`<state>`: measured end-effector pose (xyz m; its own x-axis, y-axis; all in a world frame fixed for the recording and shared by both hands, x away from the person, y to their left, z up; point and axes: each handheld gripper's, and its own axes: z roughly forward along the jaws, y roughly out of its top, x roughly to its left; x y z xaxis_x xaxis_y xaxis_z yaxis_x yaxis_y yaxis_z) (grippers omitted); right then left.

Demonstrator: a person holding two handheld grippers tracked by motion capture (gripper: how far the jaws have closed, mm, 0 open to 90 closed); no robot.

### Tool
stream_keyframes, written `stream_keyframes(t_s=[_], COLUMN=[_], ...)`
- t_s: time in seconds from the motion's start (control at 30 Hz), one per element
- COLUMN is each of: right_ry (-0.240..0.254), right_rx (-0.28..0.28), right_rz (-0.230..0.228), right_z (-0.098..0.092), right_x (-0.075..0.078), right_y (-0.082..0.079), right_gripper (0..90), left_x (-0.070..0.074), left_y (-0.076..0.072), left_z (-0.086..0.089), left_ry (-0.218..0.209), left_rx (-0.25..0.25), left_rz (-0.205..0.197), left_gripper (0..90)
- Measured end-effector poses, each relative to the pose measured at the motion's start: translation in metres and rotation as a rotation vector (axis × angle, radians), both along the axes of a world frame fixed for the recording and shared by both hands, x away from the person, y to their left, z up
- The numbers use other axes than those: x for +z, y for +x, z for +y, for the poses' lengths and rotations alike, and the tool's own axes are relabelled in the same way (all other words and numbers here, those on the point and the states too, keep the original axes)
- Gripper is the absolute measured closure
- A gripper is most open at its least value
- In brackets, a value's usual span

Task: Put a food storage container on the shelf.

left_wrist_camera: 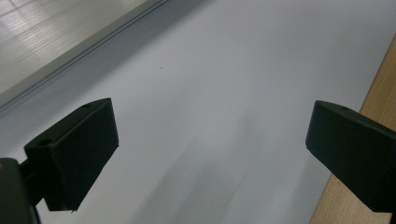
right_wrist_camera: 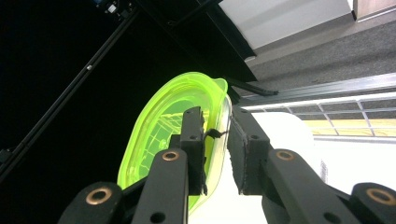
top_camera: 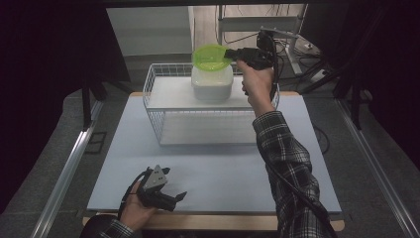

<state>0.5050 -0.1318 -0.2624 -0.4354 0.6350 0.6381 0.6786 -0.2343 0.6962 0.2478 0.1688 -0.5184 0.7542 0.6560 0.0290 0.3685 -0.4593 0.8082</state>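
A bright green translucent lid [top_camera: 210, 56] hangs tilted above a white plastic container [top_camera: 212, 83]. My right gripper [top_camera: 232, 54] is shut on the lid's edge, its two black jaws pinching the lid [right_wrist_camera: 159, 126] between them. The container stands on the upper shelf of a white wire rack [top_camera: 161, 106] at the back of the table. My left gripper [top_camera: 174, 197] rests low near the front edge of the table, open, with nothing between its fingers [left_wrist_camera: 77, 151].
A pale grey mat [top_camera: 213, 173] covers the wooden table [top_camera: 213, 221]; the table's wood edge [left_wrist_camera: 369, 116] shows beside the left gripper. Metal rails [top_camera: 64, 173] run along both sides. Cables and a stand [top_camera: 292, 39] sit behind the rack.
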Motion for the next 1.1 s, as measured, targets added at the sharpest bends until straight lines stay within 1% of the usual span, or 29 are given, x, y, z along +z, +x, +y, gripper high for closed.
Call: stream_keyframes(t_s=[0.17,0.27,0.37,0.47,0.6,0.67,0.8,0.9,1.0,1.1], right_ry=[0.003,-0.007,0.004,0.014,0.007,-0.004,0.001,-0.008,-0.02,-0.026], right_rx=[-0.004,-0.011,-0.012,-0.003,0.013,0.017,0.026,0.027,0.028,0.036], right_rz=[0.004,-0.001,-0.001,-0.013,-0.03,-0.041,-0.053,-0.062,-0.086,-0.099], right_z=[-0.001,-0.002,-0.004,-0.007,-0.011,-0.012,-0.018,-0.022,-0.027,-0.029], right_x=[-0.002,-0.003,-0.004,-0.004,-0.003,-0.003,-0.002,-0.002,-0.002,-0.002], right_y=[0.002,0.004,0.005,0.004,0.002,0.0,-0.003,-0.005,-0.009,-0.012], right_gripper=[74.1,70.5,67.4,63.1,57.0,54.4,50.6,49.0,48.1,47.4], left_x=[-0.001,-0.001,0.0,0.0,-0.001,-0.001,-0.001,-0.001,-0.001,-0.001], left_y=[0.0,-0.001,-0.001,-0.001,-0.001,-0.001,-0.001,-0.001,-0.001,-0.001], left_z=[-0.002,-0.002,-0.002,-0.002,-0.003,-0.003,-0.003,-0.003,-0.003,-0.003], left_ry=[0.008,0.011,0.011,0.012,0.014,0.016,0.015,0.016,0.016,0.017], left_rx=[-0.005,-0.006,-0.006,-0.007,-0.008,-0.008,-0.007,-0.004,-0.004,-0.002], left_rz=[-0.001,-0.004,-0.005,-0.005,-0.005,-0.006,-0.009,-0.01,-0.01,-0.01], left_gripper=[2.3,2.4,2.4,2.4,2.4,2.4,2.4,2.4,2.3,2.3])
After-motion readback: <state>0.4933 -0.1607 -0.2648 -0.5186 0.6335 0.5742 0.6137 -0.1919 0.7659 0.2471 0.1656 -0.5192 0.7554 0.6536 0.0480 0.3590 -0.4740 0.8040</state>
